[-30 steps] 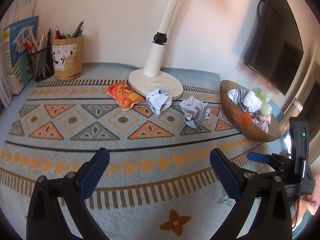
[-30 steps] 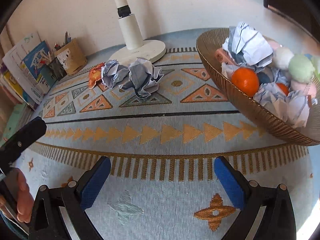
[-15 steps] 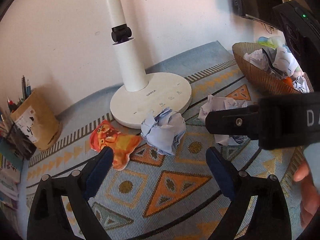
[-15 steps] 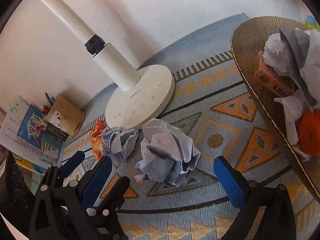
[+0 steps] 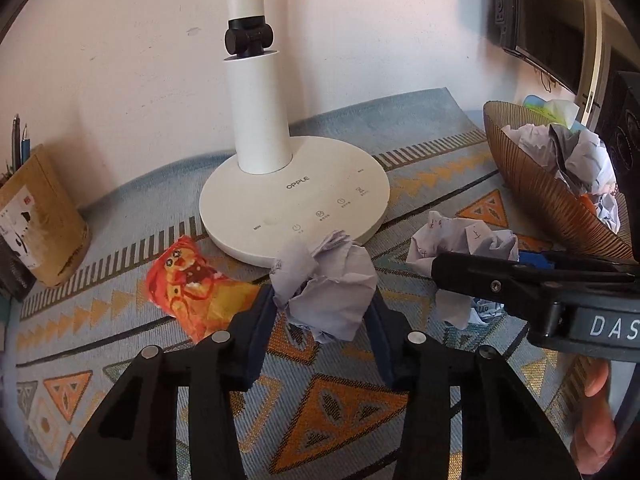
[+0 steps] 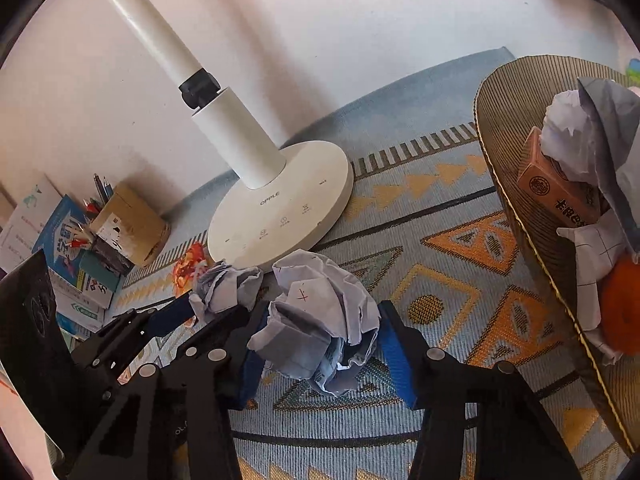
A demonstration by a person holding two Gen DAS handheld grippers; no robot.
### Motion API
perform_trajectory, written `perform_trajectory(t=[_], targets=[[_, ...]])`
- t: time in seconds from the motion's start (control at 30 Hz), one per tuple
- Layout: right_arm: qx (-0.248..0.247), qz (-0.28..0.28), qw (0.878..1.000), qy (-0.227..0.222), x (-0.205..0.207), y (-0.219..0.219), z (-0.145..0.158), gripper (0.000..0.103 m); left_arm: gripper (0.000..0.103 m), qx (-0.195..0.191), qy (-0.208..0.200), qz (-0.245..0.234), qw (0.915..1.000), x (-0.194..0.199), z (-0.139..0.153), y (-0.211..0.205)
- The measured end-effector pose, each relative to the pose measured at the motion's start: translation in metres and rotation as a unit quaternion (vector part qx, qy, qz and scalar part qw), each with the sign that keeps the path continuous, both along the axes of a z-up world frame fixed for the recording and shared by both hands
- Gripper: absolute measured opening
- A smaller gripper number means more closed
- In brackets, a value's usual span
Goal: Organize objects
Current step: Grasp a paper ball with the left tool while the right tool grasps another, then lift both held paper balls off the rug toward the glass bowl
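Two crumpled paper balls lie on the patterned mat in front of the lamp base. The left ball (image 5: 326, 280) sits between the blue pads of my left gripper (image 5: 320, 308), which is shut on it. Around the right ball (image 6: 320, 308) the jaws of my right gripper (image 6: 320, 344) are closing, and both pads touch the paper. In the right wrist view, the left gripper (image 6: 216, 312) and its ball (image 6: 226, 288) show just to the left. A brown ribbed bowl (image 6: 516, 128) at the right holds more crumpled paper, a small carton and an orange.
The white lamp base (image 5: 296, 200) stands just behind both balls. An orange snack packet (image 5: 192, 292) lies left of the left gripper. A cardboard pen holder (image 5: 36, 220) and books (image 6: 60, 240) stand at the far left. A dark screen (image 5: 552, 40) hangs on the right wall.
Both grippers came forward across the mat to the paper balls. Their jaws, wide open before, have closed in on one ball each.
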State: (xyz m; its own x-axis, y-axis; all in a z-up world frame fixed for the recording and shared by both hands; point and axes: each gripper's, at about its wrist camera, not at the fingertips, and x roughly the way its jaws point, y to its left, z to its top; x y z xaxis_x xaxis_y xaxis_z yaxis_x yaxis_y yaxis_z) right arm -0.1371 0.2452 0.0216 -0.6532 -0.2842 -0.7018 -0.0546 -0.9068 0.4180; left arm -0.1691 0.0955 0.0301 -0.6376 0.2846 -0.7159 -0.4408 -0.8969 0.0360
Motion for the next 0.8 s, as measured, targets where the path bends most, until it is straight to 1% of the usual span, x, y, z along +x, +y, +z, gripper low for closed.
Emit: perform_trajectory(t=[0.03, 0.13, 0.2, 0.23, 0.33, 0.4, 0.43, 0.47, 0.5, 0.57, 0.6, 0.63, 0.7, 0.73, 0.8], targets=[[0.004, 0.002, 1.000, 0.004, 0.002, -0.001, 0.002, 0.051, 0.037, 0.003, 0.008, 0.005, 0.9999, 0.004, 0.002, -0.002], [0.028, 0.003, 0.999, 0.027, 0.015, -0.004, 0.010, 0.051, 0.037, 0.024, 0.005, 0.021, 0.9995, 0.017, 0.008, -0.007], [0.046, -0.002, 0.998, 0.042, 0.028, -0.007, 0.017, 0.051, 0.037, 0.026, 0.007, 0.029, 0.9992, 0.034, 0.014, -0.008], [0.047, -0.001, 0.998, 0.046, 0.034, -0.007, 0.020, 0.051, 0.037, 0.024, 0.008, 0.039, 0.9989, 0.045, 0.017, -0.010], [0.045, 0.008, 0.998, 0.034, 0.060, -0.008, 0.020, 0.051, 0.037, 0.024, 0.004, 0.079, 0.9966, 0.087, 0.022, -0.021], [0.057, 0.023, 0.998, 0.022, 0.081, -0.010, 0.018, 0.052, 0.037, 0.028, 0.004, 0.099, 0.9947, 0.117, 0.023, -0.029], [0.064, 0.033, 0.997, 0.023, 0.092, -0.011, 0.019, 0.052, 0.037, 0.036, 0.004, 0.107, 0.9936, 0.130, 0.022, -0.034], [0.080, 0.045, 0.995, 0.029, 0.103, -0.013, 0.021, 0.052, 0.037, 0.045, 0.001, 0.117, 0.9921, 0.140, 0.021, -0.038], [0.111, 0.057, 0.991, 0.036, 0.114, -0.017, 0.023, 0.051, 0.037, 0.054, -0.002, 0.126, 0.9905, 0.148, 0.020, -0.043], [0.185, 0.080, 0.978, 0.060, 0.136, -0.027, 0.027, 0.052, 0.037, 0.076, -0.005, 0.143, 0.9868, 0.160, 0.017, -0.051], [0.207, 0.092, 0.971, 0.074, 0.145, -0.030, 0.028, 0.053, 0.037, 0.089, -0.007, 0.148, 0.9850, 0.163, 0.016, -0.055], [0.212, 0.108, 0.968, 0.083, 0.152, -0.030, 0.027, 0.054, 0.037, 0.102, -0.011, 0.152, 0.9831, 0.167, 0.013, -0.057], [0.207, 0.120, 0.968, 0.078, 0.157, -0.028, 0.020, 0.054, 0.037, 0.120, -0.016, 0.161, 0.9795, 0.168, 0.007, -0.059], [0.210, 0.117, 0.968, 0.072, 0.158, -0.029, 0.015, 0.054, 0.037, 0.116, -0.017, 0.167, 0.9790, 0.167, 0.005, -0.058], [0.228, 0.110, 0.966, 0.055, 0.156, -0.033, 0.005, 0.054, 0.037, 0.105, 0.003, 0.172, 0.9794, 0.169, 0.007, -0.056]])
